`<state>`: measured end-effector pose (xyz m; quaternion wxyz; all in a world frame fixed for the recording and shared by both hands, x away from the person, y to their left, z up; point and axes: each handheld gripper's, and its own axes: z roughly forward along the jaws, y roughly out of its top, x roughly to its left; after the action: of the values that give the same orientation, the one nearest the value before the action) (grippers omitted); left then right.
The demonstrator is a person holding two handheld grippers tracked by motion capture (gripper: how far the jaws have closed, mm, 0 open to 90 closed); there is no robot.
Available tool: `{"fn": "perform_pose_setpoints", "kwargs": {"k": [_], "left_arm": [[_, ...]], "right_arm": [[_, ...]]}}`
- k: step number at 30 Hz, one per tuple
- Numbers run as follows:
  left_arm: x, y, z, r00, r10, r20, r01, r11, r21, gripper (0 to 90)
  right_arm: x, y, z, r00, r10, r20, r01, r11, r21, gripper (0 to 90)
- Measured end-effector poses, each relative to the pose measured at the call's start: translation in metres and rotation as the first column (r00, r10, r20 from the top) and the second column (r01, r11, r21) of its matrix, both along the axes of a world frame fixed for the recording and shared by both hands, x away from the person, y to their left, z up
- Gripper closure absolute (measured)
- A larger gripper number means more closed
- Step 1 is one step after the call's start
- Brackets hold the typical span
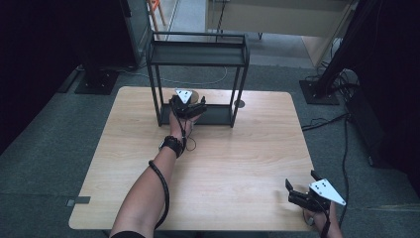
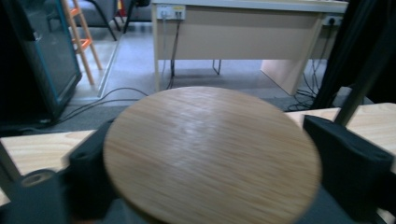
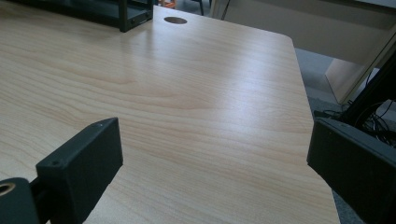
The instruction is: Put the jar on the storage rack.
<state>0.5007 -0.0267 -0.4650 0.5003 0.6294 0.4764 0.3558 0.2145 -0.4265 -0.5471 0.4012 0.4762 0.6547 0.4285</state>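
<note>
At the black rack's (image 1: 197,54) lower shelf, the left gripper (image 1: 189,102) stands with jaws apart around the round wooden board (image 2: 210,154), seemingly just delivered, while the right gripper (image 1: 303,194) idles wide open.

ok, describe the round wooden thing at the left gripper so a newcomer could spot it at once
Start at the black metal shelf rack standing at the far edge of the light wood table. On its bottom tier, where the left gripper reaches in, sits a flat round wooden disc between that gripper's fingers. It is the one round, pale, wood-grained piece against the rack's dark, straight bars.
</note>
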Motion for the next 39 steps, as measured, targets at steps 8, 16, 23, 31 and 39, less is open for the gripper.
{"fn": "perform_pose_setpoints", "kwargs": {"k": [8, 16, 23, 31, 39], "left_arm": [[-0.004, 0.004, -0.003, 0.9998, -0.015, -0.016, 0.015, 0.9998, -0.013, 2.5], [-0.011, 0.008, -0.013, 0.9994, -0.012, -0.031, 0.012, 0.9999, 0.000, 2.6], [-0.023, 0.013, -0.021, 0.9992, -0.027, -0.031, 0.027, 0.9996, 0.012, 2.6], [-0.039, 0.016, -0.031, 0.9980, -0.054, -0.034, 0.054, 0.9986, 0.002, 2.6], [-0.054, 0.021, -0.040, 0.9963, -0.076, -0.038, 0.076, 0.9971, 0.000, 2.6]], "right_arm": [[0.000, 0.000, 0.000, 1.0000, 0.001, -0.002, -0.001, 1.000, 0.000, 2.9], [0.000, 0.000, 0.000, 1.0000, 0.001, -0.001, -0.001, 1.000, -0.002, 2.9], [0.000, 0.000, 0.000, 1.0000, 0.000, -0.001, 0.000, 1.000, -0.005, 2.9], [0.000, 0.001, 0.000, 1.0000, -0.004, -0.003, 0.004, 1.000, -0.007, 2.9], [0.001, 0.001, 0.000, 1.0000, -0.005, -0.003, 0.005, 1.000, -0.010, 2.9]]}}
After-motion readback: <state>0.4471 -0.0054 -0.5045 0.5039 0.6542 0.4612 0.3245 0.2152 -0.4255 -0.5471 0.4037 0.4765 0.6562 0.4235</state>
